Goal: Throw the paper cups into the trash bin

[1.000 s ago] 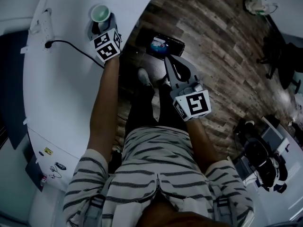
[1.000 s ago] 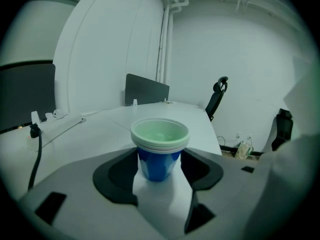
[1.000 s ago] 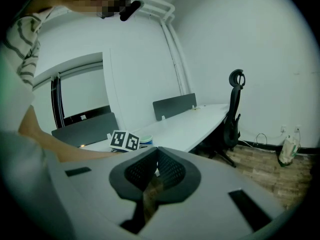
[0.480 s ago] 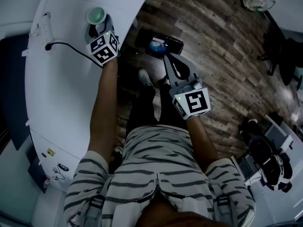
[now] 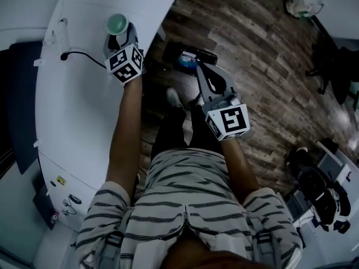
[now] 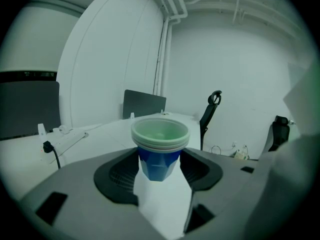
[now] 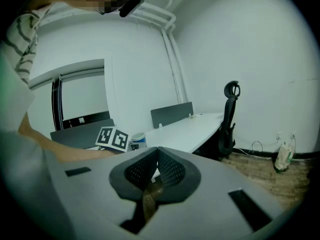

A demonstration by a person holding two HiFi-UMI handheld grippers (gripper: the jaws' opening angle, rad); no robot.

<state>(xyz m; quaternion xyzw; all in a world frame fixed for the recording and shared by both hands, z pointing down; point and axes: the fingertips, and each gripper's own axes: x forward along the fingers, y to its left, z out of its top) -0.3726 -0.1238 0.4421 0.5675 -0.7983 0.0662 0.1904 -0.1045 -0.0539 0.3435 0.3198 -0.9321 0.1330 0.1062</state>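
Observation:
A stack of paper cups [image 5: 116, 22], blue with pale rims, sits between the fingers of my left gripper [image 5: 119, 31] over the white table [image 5: 73, 122]. In the left gripper view the black pads press both sides of the blue cup stack [image 6: 160, 143], which hangs clear of the tabletop; my left gripper [image 6: 160, 158] is shut on it. My right gripper [image 5: 199, 68] hovers over the floor with its jaws together and nothing between them, as the right gripper view [image 7: 158, 152] shows. A black trash bin [image 5: 193, 55] stands on the wooden floor just beyond its tips.
A power strip [image 5: 58, 31] and its black cable [image 5: 84, 55] lie on the table left of the cups. The person's shoe [image 5: 173, 96] is on the floor by the bin. An office chair [image 6: 211, 109] stands past the table's far edge.
The left gripper has risen a little with the cup stack still in it. The right gripper has barely shifted and stays closed.

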